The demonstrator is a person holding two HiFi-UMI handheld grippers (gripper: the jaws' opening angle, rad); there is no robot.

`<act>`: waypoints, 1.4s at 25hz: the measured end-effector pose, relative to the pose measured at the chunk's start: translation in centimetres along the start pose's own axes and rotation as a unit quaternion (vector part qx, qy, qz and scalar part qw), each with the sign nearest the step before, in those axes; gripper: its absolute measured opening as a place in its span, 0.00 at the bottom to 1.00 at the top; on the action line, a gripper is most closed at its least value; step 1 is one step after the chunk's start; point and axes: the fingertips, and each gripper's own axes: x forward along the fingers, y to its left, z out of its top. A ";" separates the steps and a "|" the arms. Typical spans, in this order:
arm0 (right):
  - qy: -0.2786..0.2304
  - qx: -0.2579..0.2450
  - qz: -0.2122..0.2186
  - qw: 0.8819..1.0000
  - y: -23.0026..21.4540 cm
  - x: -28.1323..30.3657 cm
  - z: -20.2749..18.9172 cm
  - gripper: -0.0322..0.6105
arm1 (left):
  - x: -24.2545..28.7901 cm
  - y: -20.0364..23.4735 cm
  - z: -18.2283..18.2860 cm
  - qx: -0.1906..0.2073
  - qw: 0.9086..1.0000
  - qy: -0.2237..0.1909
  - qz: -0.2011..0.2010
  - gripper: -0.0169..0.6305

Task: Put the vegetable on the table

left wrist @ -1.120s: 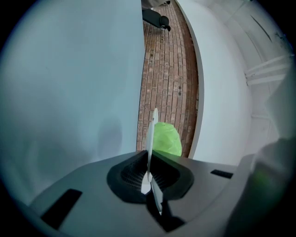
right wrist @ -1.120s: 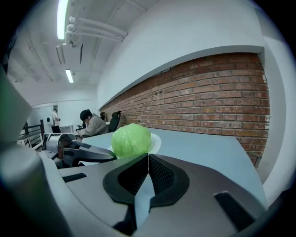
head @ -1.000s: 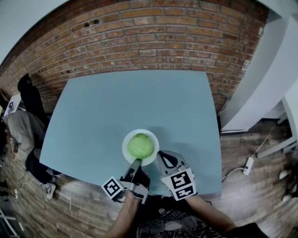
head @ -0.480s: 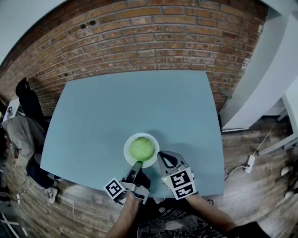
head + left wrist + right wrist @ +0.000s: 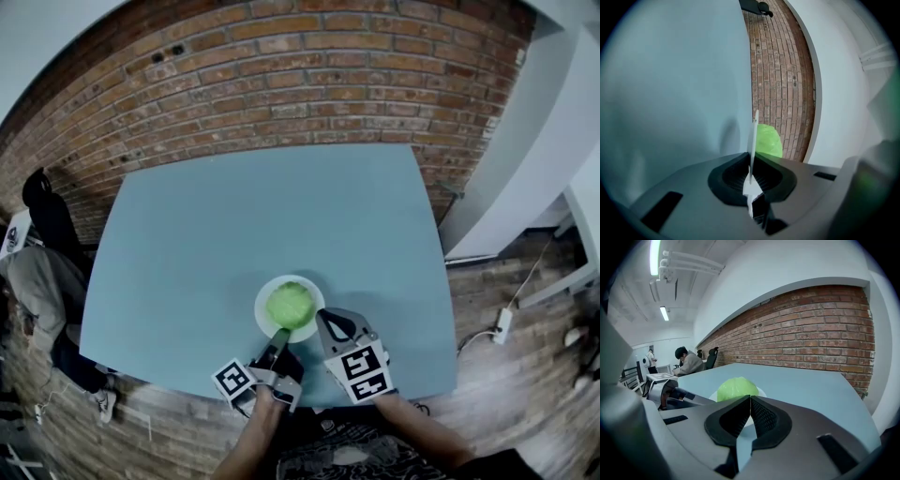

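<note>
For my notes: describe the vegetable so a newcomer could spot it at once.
Find the pale blue table before the brick wall. Near its front edge is a white plate; the vegetable lies on it, a round, light green ball, the only green thing there.

The table (image 5: 234,216) in front of you was a plain, pale blue-grey. The plate (image 5: 263,298) was white, and the vegetable (image 5: 290,304) was a bright light green. Your left gripper (image 5: 279,336) and right gripper (image 5: 325,320) had grey bodies, with black pads (image 5: 761,416) ribbed in a fine grid. Each carried a marker cube (image 5: 361,367) patterned with black squares on white. The brick wall (image 5: 281,75) ran red-brown with pale mortar lines, and the floor (image 5: 506,281) was brown planks. The person (image 5: 689,363) you saw in the right gripper view wore a grey top.
</note>
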 end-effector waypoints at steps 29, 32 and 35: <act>0.021 0.031 -0.017 0.999 -1.6 1.6 -1.5 0.06 | 2.1 3.1 1.2 0.001 0.997 0.029 0.075 0.07; 0.022 0.032 -0.015 0.999 -1.5 1.6 -1.6 0.06 | 2.2 3.1 1.3 0.000 0.997 0.024 0.079 0.07; 0.024 0.033 -0.011 0.999 -1.4 1.7 -1.8 0.06 | 2.3 3.2 1.5 0.000 0.996 0.021 0.081 0.07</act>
